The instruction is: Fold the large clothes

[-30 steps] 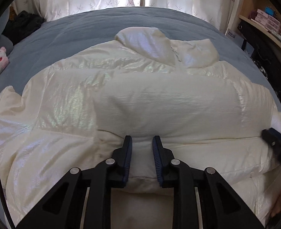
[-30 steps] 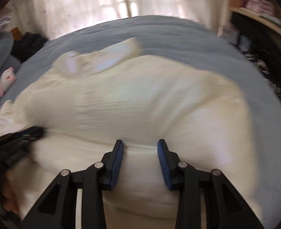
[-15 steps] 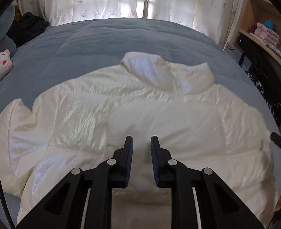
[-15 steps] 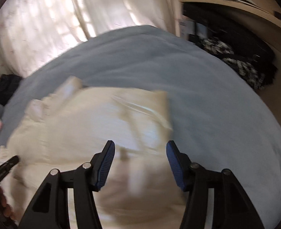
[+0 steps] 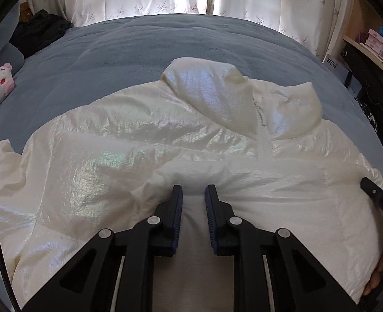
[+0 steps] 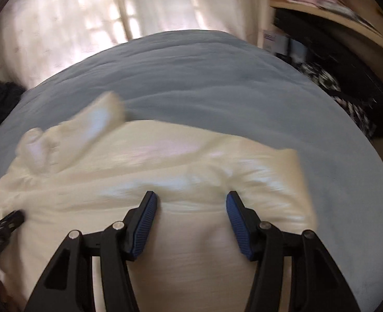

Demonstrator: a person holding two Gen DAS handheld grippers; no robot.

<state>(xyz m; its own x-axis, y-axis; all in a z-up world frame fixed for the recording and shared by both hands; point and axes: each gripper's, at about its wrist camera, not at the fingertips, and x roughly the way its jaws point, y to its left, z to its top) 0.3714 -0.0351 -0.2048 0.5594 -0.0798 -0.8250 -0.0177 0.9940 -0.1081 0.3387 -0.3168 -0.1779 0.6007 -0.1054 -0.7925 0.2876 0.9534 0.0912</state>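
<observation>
White jacket (image 5: 191, 156) under left gripper (image 5: 193, 195) (bed)

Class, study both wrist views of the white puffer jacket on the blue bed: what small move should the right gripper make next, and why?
Probably close the right gripper on the fabric below it. Its jaws have just been opening and now stand apart over the white puffer jacket without pinching it, while the left gripper looks nearly shut on a bunched ridge of the jacket. With only one side held, the fold would likely go unevenly.
</observation>
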